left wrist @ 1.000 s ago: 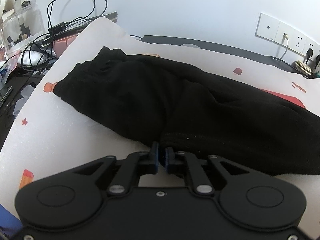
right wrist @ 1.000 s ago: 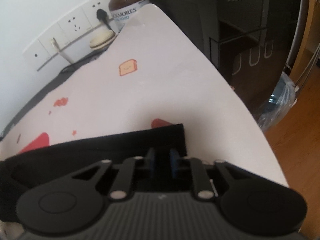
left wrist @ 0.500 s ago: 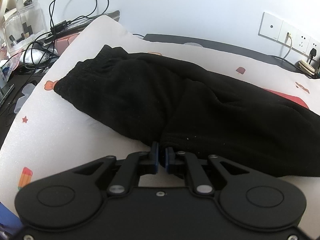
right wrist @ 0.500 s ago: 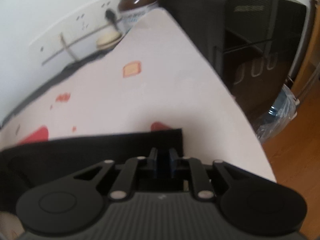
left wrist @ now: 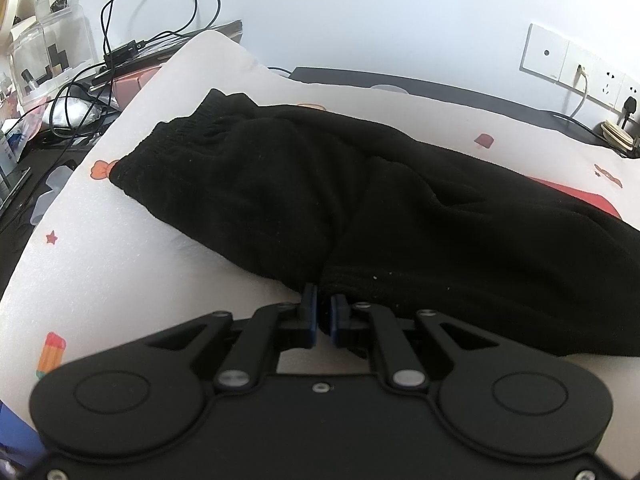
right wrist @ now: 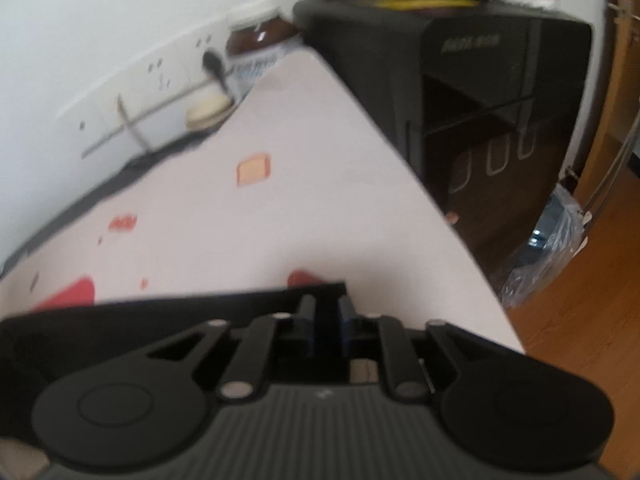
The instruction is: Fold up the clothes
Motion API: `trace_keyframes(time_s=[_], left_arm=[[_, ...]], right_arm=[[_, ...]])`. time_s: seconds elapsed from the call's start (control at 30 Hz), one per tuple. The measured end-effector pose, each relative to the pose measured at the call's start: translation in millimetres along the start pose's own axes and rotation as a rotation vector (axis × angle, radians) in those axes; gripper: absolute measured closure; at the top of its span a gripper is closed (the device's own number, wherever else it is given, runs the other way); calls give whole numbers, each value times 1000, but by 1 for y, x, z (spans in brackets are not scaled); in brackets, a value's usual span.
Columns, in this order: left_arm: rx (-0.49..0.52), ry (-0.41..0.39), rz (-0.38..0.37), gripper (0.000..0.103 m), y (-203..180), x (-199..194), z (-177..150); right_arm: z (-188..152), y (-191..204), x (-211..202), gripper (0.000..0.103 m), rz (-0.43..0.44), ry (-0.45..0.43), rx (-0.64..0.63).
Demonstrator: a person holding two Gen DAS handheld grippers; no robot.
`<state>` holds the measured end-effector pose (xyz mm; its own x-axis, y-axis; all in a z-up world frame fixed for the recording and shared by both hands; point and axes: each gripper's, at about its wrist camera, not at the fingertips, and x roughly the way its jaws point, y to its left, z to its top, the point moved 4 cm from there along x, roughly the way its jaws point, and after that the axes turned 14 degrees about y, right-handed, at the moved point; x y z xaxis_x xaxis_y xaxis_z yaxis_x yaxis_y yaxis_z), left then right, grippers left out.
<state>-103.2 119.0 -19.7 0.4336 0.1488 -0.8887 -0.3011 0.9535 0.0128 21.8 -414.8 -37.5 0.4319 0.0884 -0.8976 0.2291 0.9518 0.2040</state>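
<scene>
A black knitted garment lies lengthwise across the white printed cover of the table, its ribbed waistband at the far left. My left gripper is shut on the garment's near edge, where a ribbed cuff folds under. In the right wrist view the garment's flat right end rests on the cover near the table's right side. My right gripper sits over that end's corner. Its jaws are opening, with a gap between the pads and the fabric edge still between them. This view is blurred.
Tangled black cables and a clear plastic box crowd the far left. Wall sockets line the back wall. A black cabinet stands past the table's right edge, a brown jar beside it, a plastic bag on the wooden floor.
The right gripper's fingers have spread apart over the garment's corner, and its view has tilted slightly. The left gripper and the garment by it have not moved.
</scene>
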Motion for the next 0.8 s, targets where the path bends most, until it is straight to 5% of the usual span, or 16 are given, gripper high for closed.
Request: trace_keyframes(time_s=[0.2, 0.27, 0.33, 0.6, 0.8], left_arm=[[-2, 2, 4, 95, 0, 0, 1], [-2, 2, 4, 95, 0, 0, 1], [-1, 0, 4, 95, 0, 0, 0], [17, -16, -2, 96, -3, -2, -1], [36, 0, 4, 95, -6, 5, -1]], right_arm=[[-10, 12, 14, 83, -30, 9, -58], [-10, 11, 13, 96, -21, 2, -50], [-10, 10, 10, 97, -6, -1, -43], [4, 16, -40, 98, -5, -209, -39], [19, 4, 3, 97, -29, -63, -6]])
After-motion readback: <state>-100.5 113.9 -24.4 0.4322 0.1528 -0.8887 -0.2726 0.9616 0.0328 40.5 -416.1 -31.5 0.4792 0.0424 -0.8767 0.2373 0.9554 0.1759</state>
